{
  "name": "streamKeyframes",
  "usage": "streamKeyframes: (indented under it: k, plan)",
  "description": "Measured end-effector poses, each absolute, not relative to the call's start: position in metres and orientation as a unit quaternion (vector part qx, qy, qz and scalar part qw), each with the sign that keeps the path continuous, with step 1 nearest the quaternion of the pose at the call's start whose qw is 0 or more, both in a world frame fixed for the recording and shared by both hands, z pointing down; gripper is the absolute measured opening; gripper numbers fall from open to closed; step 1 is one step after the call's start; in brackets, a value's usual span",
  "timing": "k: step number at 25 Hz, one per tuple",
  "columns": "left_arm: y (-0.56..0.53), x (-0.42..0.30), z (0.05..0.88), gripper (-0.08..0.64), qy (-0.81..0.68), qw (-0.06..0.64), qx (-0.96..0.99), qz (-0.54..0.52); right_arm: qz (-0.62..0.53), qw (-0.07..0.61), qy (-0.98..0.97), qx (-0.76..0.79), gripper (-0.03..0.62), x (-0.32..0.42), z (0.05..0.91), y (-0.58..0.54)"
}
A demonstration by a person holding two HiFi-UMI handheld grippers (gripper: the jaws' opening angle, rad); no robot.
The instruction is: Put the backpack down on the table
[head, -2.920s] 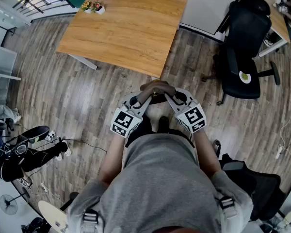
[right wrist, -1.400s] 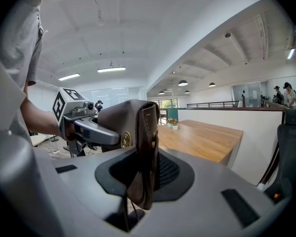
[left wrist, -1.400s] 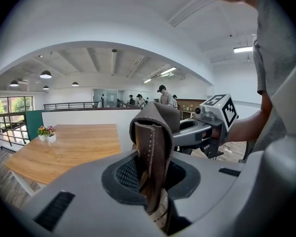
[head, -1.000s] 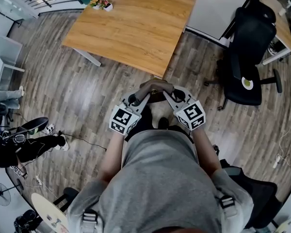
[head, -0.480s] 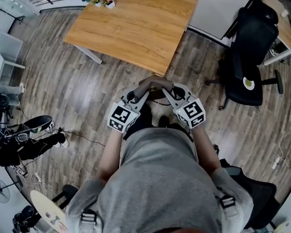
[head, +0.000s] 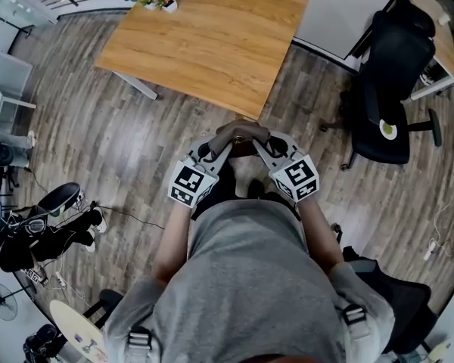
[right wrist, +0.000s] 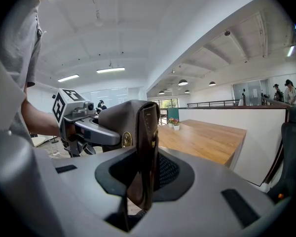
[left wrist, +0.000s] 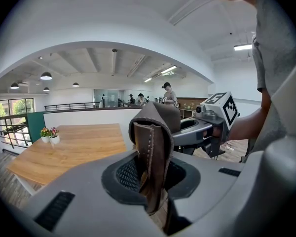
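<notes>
Wood tabletop point(head: 212, 36) waits ahead of the claws, well apart; left claw point(left wrist: 149, 174) and right claw point(right wrist: 142, 174) both clamp the backpack strap point(head: 238, 134), sharing its weight; backpack likely hangs beneath, hidden.

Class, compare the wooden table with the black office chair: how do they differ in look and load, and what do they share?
The wooden table is light brown with a flat top; the office chair is black and padded. The table carries small flower pots at one far corner; the chair has a round green-and-white thing on its seat. Both stand on the plank floor.
</notes>
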State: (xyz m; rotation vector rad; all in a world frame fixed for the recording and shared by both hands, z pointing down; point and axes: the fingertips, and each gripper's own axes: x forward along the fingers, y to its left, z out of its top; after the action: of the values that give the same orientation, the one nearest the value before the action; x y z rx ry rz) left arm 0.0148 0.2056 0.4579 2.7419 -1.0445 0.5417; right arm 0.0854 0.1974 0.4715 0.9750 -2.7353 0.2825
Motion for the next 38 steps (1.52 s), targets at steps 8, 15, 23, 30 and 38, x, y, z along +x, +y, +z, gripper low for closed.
streamKeyframes:
  k: [8,15,23,30,38]
  plan:
    - [0.177,-0.006,0.46,0.071,-0.346,0.082,0.917,0.179,0.098,0.119,-0.929,0.337,0.072,0.065,0.473,0.171]
    - [0.146,-0.027,0.463,0.071,-0.34,0.085,0.92,0.178,0.102,0.122,-0.926,0.342,0.072,0.044,0.476,0.141]
    - [0.107,-0.059,0.466,0.071,-0.338,0.092,0.919,0.181,0.106,0.124,-0.925,0.344,0.072,0.012,0.479,0.101]
    - [0.061,-0.075,0.471,0.071,-0.323,0.097,0.924,0.179,0.112,0.129,-0.918,0.358,0.072,-0.004,0.484,0.057]
    - [0.024,-0.087,0.479,0.071,-0.309,0.106,0.929,0.176,0.118,0.141,-0.912,0.368,0.072,-0.016,0.491,0.022]
